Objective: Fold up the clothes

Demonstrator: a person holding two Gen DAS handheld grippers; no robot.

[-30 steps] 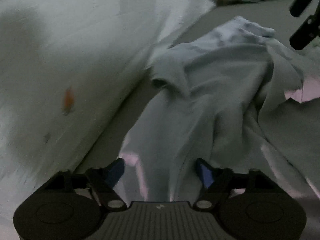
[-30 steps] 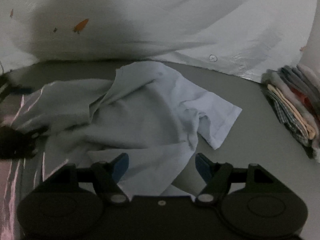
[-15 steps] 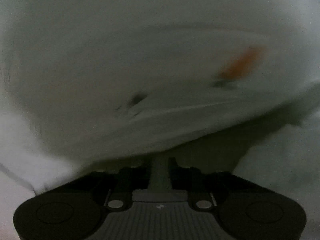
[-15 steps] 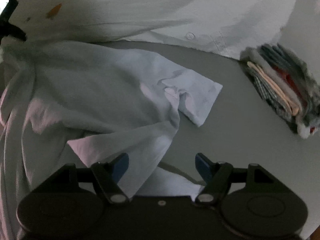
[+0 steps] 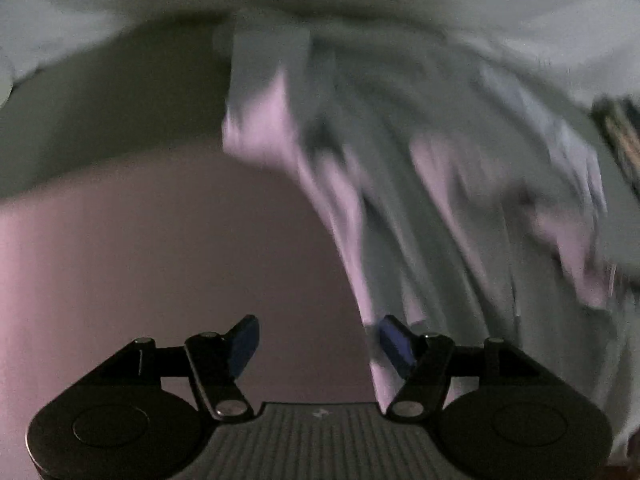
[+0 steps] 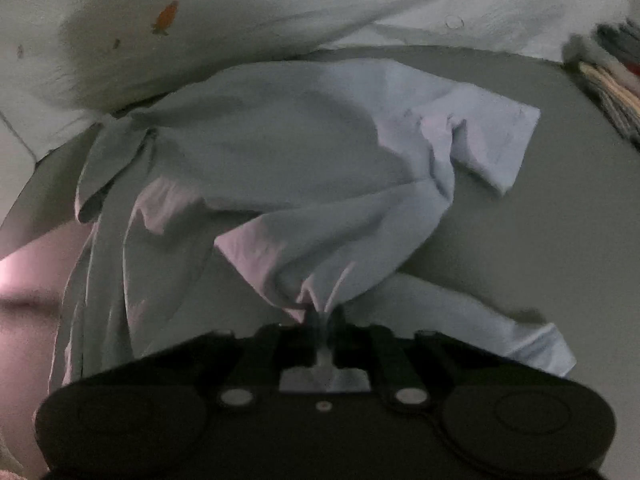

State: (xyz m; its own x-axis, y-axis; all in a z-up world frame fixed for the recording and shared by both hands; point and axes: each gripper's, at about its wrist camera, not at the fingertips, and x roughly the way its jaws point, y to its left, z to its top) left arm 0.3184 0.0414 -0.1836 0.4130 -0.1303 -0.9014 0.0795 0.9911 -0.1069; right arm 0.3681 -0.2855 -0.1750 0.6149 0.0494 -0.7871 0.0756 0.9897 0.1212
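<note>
One pale T-shirt (image 6: 280,152) lies crumpled and unfolded on the grey table (image 6: 540,248). The right gripper (image 6: 320,316) is closed on its fabric at 6 o'clock. The left gripper (image 5: 318,340) is wide open, holding nothing. Folded clothes (image 6: 612,80) are stacked at 2 o'clock; this shirt is left to fold.

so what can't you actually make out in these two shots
- Left wrist view: the shirt is motion-blurred, so its folds and edges are unclear.
- Left wrist view: the stack of clothes is cut off by the right edge and smeared.
- Right wrist view: the right tool covers the fabric it pinches.
</note>
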